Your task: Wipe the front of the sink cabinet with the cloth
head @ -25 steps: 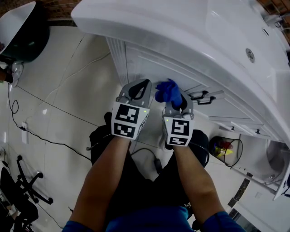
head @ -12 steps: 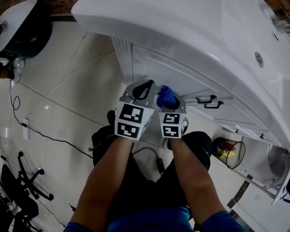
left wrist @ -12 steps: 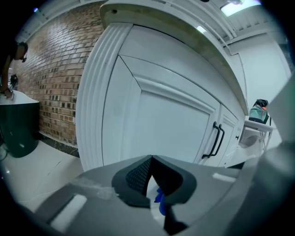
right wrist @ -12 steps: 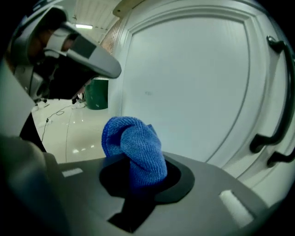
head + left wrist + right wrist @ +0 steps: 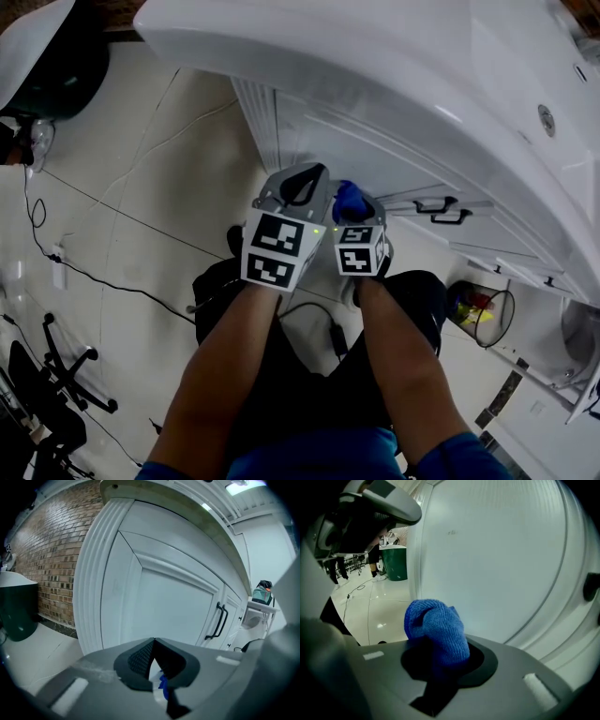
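The white sink cabinet stands under the long white countertop; its panelled door fills the left gripper view. My right gripper is shut on a bunched blue cloth, held close to the door's white face; whether the cloth touches the door I cannot tell. My left gripper is right beside it on the left, jaws shut with nothing between them, pointing at the same door.
Black door handles sit to the right of the grippers. A wire bin with colourful items stands on the tiled floor at the right. A black cable runs over the floor at left, by a dark green tub.
Both grippers have drifted slightly right and closer together, the right one nearing the left. The cloth stays held in the right gripper against the cabinet front.
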Motion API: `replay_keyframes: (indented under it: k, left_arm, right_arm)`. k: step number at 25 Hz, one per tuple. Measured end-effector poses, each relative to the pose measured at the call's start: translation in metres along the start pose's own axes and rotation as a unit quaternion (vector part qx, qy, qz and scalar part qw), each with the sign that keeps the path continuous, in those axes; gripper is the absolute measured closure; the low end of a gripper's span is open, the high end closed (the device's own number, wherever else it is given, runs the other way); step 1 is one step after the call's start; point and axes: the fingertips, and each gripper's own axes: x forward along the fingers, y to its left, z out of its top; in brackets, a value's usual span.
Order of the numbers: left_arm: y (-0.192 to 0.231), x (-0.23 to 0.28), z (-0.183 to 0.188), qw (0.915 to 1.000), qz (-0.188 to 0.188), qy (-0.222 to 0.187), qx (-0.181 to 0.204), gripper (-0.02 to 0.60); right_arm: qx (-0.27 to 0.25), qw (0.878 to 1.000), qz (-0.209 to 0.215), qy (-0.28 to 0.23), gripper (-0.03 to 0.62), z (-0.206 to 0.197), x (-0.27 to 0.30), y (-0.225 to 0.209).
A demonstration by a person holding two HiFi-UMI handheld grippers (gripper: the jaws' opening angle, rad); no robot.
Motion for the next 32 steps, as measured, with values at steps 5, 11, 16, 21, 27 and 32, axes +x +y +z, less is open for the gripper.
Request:
replay_keyframes:
  k: [5, 11, 16, 21, 27, 32]
  left_arm:
    - [-0.005, -0.001, 0.005, 1.0000, -0.001, -0.003, 0.008, 0.578]
    - [-0.021, -0.008, 0.014, 0.9993, -0.014, -0.031, 0.014, 0.579]
    - [-0.044, -0.020, 0.043, 0.9928, -0.022, -0.105, 0.054, 0.580]
    - [-0.066, -0.023, 0.054, 0.9840, -0.013, -0.138, 0.112, 0.580]
    - [-0.065, -0.023, 0.039, 0.9872, -0.023, -0.139, 0.075, 0.580]
    - [-0.060, -0.015, 0.031, 0.9895, -0.025, -0.122, 0.074, 0.580]
  right_arm:
    - [0.020, 0.999, 0.008, -0.032, 0.513, 0.018, -0.020, 0.003]
    - [0.029, 0.988, 0.036, -0.148, 0.513, 0.069, -0.093, -0.001]
    - [0.048, 0.962, -0.001, -0.268, 0.513, 0.111, -0.177, -0.027]
    - [0.043, 0.932, -0.048, -0.356, 0.513, 0.142, -0.237, -0.055]
    - [0.048, 0.928, -0.072, -0.362, 0.513, 0.156, -0.230, -0.072]
    - [0.047, 0.944, -0.069, -0.318, 0.513, 0.133, -0.203, -0.071]
